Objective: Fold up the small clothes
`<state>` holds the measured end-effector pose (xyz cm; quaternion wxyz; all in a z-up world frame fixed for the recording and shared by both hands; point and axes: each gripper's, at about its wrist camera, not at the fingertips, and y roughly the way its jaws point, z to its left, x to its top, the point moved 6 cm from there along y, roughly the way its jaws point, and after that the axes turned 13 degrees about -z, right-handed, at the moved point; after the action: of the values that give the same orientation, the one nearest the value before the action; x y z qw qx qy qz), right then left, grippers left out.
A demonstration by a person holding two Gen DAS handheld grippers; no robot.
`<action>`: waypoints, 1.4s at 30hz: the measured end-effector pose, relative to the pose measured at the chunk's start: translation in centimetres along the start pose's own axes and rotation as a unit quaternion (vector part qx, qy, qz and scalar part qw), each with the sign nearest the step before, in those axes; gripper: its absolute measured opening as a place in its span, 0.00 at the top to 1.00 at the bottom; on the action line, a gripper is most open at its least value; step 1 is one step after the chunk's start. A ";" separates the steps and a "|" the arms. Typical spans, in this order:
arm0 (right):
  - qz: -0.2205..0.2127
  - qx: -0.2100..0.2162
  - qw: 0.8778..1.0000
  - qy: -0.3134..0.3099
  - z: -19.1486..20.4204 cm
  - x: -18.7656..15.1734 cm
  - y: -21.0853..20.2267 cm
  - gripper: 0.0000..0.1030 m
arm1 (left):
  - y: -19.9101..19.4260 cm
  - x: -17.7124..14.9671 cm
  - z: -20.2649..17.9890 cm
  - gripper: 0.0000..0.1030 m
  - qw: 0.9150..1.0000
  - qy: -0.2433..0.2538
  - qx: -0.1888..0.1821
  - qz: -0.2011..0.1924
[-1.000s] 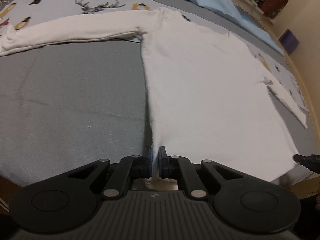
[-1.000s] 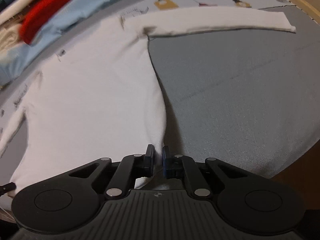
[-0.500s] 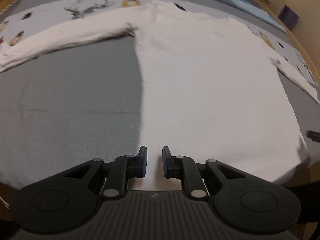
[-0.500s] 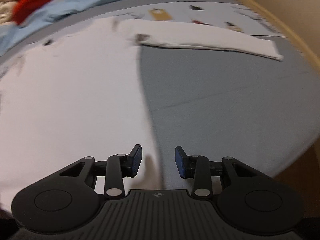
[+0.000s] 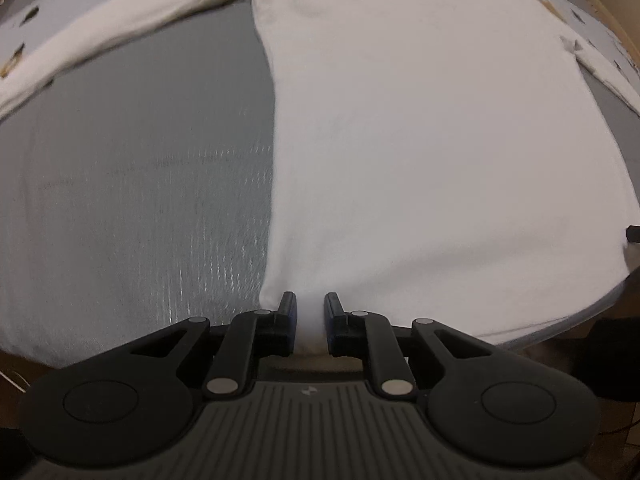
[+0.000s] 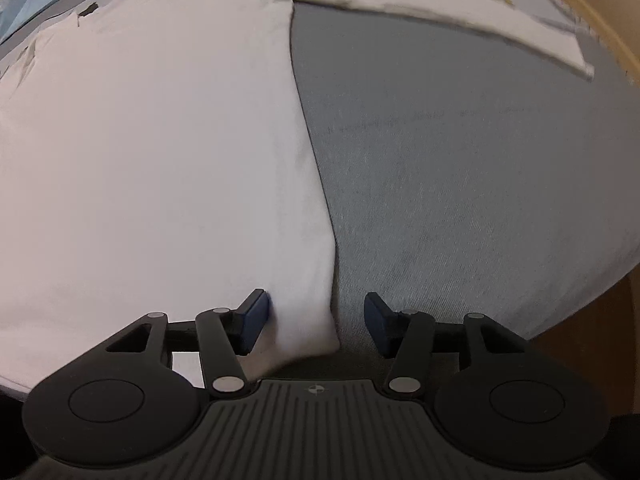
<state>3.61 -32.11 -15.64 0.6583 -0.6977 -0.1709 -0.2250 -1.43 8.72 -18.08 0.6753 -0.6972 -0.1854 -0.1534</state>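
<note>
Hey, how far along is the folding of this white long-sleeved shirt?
Done: the white shirt lies spread flat on the grey sheet, both sleeves stretched outward.

In hand: nothing gripped. The left claw straddles one bottom hem corner, narrowly parted. The right claw is opening over the other corner, its pads clear of the cloth.

Left: every fold; no sleeve or side looks turned in yet.

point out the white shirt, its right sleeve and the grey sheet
white shirt (image 5: 432,152), left wrist view, middle of the body panel
right sleeve (image 6: 460,20), right wrist view, mid length of the outstretched sleeve
grey sheet (image 6: 460,184), right wrist view, bare patch beside the shirt's side edge
</note>
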 end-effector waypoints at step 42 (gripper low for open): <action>-0.278 0.144 0.950 0.008 9.5 27.0 -1.1 0.80 | 1.9 15.6 37.4 0.74 0.941 -0.152 0.155 -0.259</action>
<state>26.57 -24.18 -0.48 0.6641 -0.5188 -0.3837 -0.3776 11.85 46.82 -14.03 0.6757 -0.5272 -0.4811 -0.1845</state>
